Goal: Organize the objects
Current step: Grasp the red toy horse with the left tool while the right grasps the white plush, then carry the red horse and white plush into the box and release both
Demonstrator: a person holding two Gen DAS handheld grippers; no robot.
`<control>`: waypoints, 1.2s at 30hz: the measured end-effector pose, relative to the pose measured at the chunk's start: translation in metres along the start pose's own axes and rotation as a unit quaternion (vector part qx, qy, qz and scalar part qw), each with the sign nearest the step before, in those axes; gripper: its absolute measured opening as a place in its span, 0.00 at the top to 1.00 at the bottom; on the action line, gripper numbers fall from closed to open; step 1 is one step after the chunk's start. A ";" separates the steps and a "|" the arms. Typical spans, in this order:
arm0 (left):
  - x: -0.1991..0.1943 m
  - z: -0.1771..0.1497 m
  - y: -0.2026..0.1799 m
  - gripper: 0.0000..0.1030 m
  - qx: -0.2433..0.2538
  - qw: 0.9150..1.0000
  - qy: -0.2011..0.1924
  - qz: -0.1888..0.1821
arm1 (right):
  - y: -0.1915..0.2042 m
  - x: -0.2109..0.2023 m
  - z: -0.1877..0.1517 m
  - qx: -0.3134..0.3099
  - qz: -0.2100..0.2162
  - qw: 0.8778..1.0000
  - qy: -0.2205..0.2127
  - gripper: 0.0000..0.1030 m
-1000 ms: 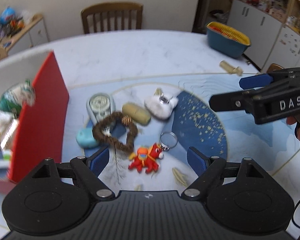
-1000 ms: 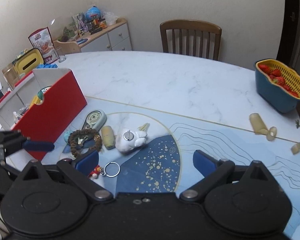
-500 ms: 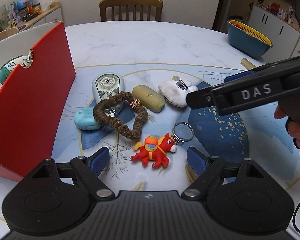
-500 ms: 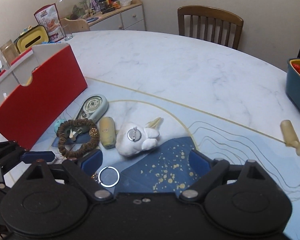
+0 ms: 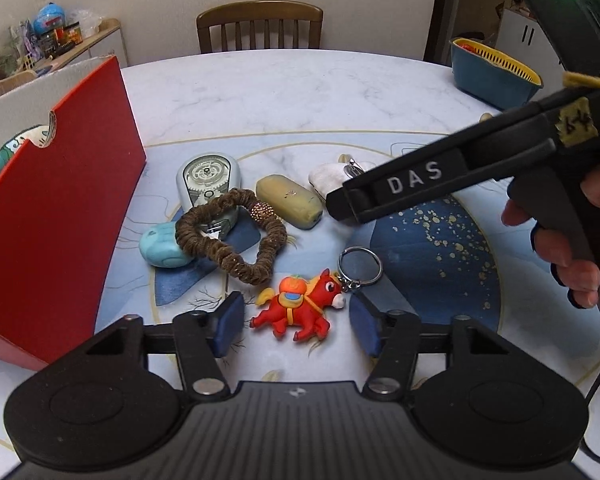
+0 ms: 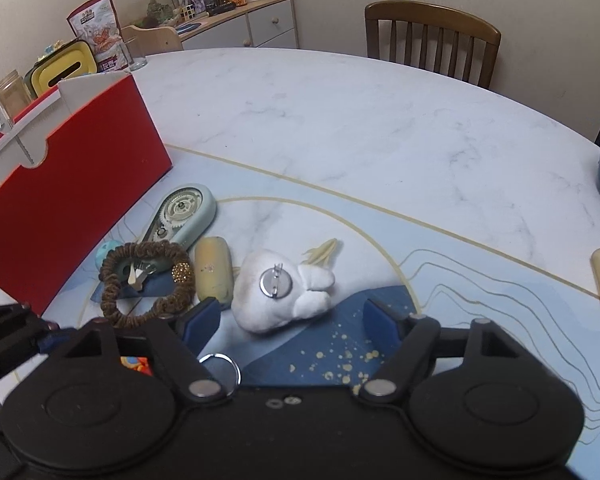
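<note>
Left gripper (image 5: 294, 322) is closing around the red rubber horse keychain (image 5: 298, 307) lying on the mat, pads not touching yet; right gripper (image 6: 294, 318), also narrowing but empty, is straddling the white plush brooch (image 6: 278, 290), both probably bound for the red cardboard box (image 5: 56, 216).

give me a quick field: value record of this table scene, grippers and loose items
surface: round marble-look table
container: red box at the table's left side
left hand-held gripper: jaws just closing, red horse keychain between them, pads not touching it
right hand-held gripper: jaws just closing, over white plush brooch, pin side up, not gripped
other loose items: brown scrunchie lying over correction tape dispenser; tan oval piece; teal piece
far right: blue basket
</note>
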State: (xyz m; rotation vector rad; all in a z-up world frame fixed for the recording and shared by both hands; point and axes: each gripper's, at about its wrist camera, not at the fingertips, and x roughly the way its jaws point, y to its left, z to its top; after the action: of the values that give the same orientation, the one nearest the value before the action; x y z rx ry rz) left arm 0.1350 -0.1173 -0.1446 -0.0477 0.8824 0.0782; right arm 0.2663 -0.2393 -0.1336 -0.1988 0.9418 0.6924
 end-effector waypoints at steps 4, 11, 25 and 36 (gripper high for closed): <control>-0.001 0.001 0.001 0.52 -0.002 1.000 0.001 -0.004 | 0.001 0.003 0.003 -0.001 -0.001 1.000 0.000 0.35; -0.003 0.001 0.004 0.53 -0.006 1.000 0.007 -0.016 | 0.003 0.002 0.000 0.003 -0.003 1.000 -0.002 0.54; -0.021 -0.001 0.015 0.63 -0.026 0.998 0.013 -0.053 | 0.006 -0.039 -0.019 0.023 0.001 1.000 -0.014 0.62; -0.062 0.015 0.046 0.63 -0.047 0.995 -0.015 -0.081 | 0.033 -0.096 -0.025 0.034 -0.010 0.999 -0.024 0.62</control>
State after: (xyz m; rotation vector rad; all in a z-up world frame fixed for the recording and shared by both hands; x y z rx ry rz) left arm 0.1028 -0.0737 -0.0876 -0.2057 0.8414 -0.0319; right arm 0.1907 -0.2689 -0.0672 -0.1316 0.9156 0.6443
